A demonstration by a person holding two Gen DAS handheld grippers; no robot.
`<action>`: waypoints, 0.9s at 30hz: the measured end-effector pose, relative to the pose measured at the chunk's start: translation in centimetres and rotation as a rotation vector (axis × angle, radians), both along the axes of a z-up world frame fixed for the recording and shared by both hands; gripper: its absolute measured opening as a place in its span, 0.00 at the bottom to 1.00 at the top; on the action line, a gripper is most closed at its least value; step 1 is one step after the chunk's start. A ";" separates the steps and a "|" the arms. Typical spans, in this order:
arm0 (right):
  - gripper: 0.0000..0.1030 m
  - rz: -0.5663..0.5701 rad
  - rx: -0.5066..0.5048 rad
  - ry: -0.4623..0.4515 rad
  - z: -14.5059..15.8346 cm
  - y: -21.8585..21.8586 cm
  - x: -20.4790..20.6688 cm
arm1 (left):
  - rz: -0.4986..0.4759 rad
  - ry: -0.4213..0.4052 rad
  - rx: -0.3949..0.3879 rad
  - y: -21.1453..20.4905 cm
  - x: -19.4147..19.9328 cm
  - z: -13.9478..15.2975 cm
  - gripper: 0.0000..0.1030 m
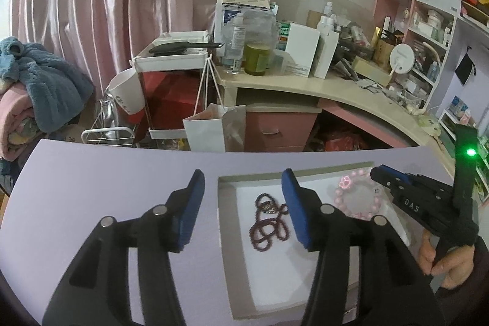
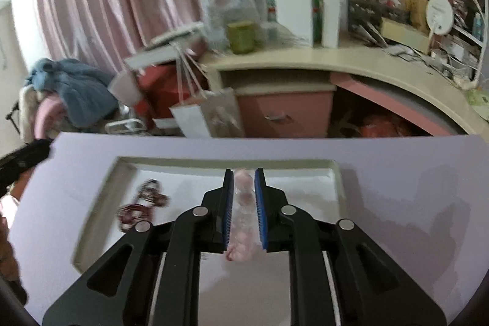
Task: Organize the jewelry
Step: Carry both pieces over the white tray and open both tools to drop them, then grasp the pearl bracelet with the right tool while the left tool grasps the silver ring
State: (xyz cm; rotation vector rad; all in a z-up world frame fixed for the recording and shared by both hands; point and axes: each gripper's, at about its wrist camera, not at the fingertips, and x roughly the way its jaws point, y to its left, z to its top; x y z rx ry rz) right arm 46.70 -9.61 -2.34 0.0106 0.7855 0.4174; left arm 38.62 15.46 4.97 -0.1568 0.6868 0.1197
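On the lilac table sits a shallow white tray. The left gripper hangs over it with jaws wide apart and empty, the dark red bead necklace lying heaped below. The right gripper has its jaws partly apart around the pink bracelet (blurred; whether the pads press it I cannot tell).

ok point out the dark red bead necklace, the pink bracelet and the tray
dark red bead necklace [image 1: 269, 223], left wrist view, middle of the tangled loops
pink bracelet [image 1: 345, 182], left wrist view, flower bead
tray [image 2: 214, 162], right wrist view, far rim
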 end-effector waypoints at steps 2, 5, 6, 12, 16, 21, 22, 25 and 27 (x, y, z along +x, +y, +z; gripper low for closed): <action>0.62 -0.022 0.045 -0.030 0.7 -1.7 -1.0 | 0.004 -0.006 0.005 0.2 -0.5 0.1 0.56; 0.62 -0.029 0.060 -0.065 2.3 -3.4 -3.0 | 0.010 -0.022 0.003 0.4 -1.6 0.2 0.59; 0.62 -0.030 0.068 -0.072 2.7 -3.9 -3.5 | 0.012 -0.028 -0.003 0.5 -2.2 0.4 0.59; 0.62 -0.004 0.096 -0.124 5.3 -5.8 -8.7 | 0.015 -0.073 -0.009 0.2 -6.4 1.3 0.67; 0.62 0.023 0.097 -0.153 5.9 -6.1 -12.8 | 0.016 -0.107 0.006 -0.6 -10.4 1.8 0.74; 0.62 0.058 0.090 -0.142 5.0 -6.2 -18.4 | 0.023 -0.125 -0.004 -1.3 -15.9 1.2 0.78; 0.62 0.065 0.087 -0.136 4.7 -6.1 -19.2 | 0.026 -0.125 -0.005 -1.5 -16.9 0.9 0.78; 0.62 0.090 0.061 -0.127 3.4 -6.0 -22.1 | 0.026 -0.115 -0.007 -2.1 -19.8 -0.3 0.80; 0.62 0.109 0.028 -0.118 2.0 -5.7 -24.2 | 0.021 -0.100 -0.006 -2.7 -21.7 -1.2 0.80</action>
